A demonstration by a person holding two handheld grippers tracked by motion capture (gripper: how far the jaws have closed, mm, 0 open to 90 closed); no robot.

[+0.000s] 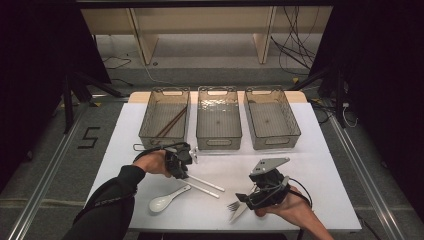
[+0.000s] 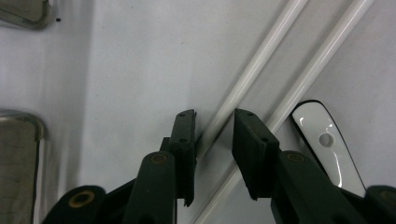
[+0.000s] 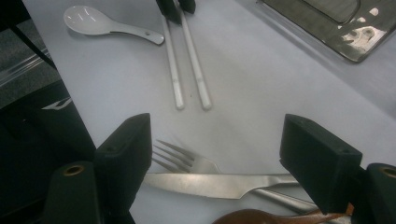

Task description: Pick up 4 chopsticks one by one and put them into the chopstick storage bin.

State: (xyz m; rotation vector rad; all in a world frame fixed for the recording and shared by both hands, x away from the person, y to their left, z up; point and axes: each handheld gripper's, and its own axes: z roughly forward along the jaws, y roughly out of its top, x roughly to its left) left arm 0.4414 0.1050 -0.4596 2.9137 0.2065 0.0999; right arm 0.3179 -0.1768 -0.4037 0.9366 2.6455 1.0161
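Observation:
Two white chopsticks lie side by side on the white table. My left gripper stands over their near ends. In the left gripper view its jaws are narrow, with one chopstick running between the pads and thin gaps showing; the other chopstick passes beside the right jaw. A white ceramic spoon lies just below. My right gripper is wide open over a metal fork and knife that lie on the table untouched.
Three clear trays stand in a row at the back: the left tray holds brown chopsticks, and the middle and right trays look bare. A brown utensil tip lies by the knife. The table's front edge is close to both hands.

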